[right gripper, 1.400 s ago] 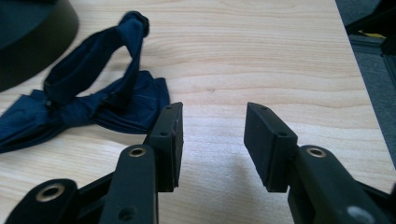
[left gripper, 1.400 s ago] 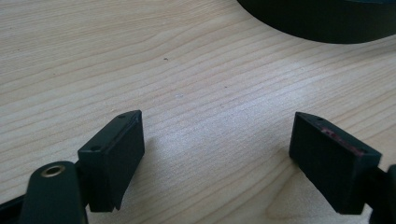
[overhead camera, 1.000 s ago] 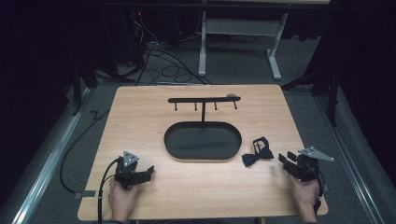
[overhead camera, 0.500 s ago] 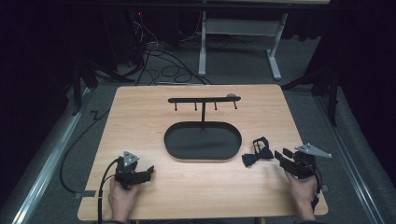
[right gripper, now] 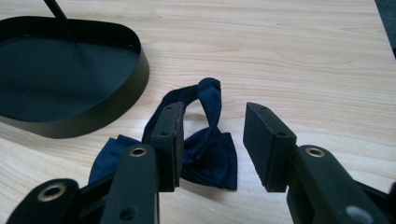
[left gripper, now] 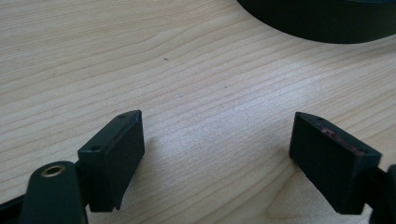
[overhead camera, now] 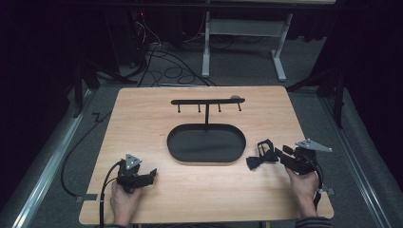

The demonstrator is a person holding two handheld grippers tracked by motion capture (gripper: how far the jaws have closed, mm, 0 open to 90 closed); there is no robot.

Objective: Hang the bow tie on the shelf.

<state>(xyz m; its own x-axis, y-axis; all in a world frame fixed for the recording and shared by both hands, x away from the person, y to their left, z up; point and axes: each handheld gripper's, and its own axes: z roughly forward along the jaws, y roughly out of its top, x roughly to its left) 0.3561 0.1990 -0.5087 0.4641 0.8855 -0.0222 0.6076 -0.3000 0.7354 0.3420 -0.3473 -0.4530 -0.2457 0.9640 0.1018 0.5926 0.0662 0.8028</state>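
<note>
A dark navy bow tie with a strap loop lies on the wooden table just right of a black oval tray. A thin post rises from the tray to a black hook bar. My right gripper is open, its jaws close over the tie's right wing, one jaw in front of the tie. My left gripper rests open at the near left with bare wood between its jaws.
The tray's dark rim curves across the top of the left gripper view. Cables and a white stand's legs lie on the floor beyond the table. A cable trails from my left gripper over the table's near edge.
My right gripper has moved left toward the bow tie, and its jaws now reach the tie's right wing. The left gripper has stayed put.
</note>
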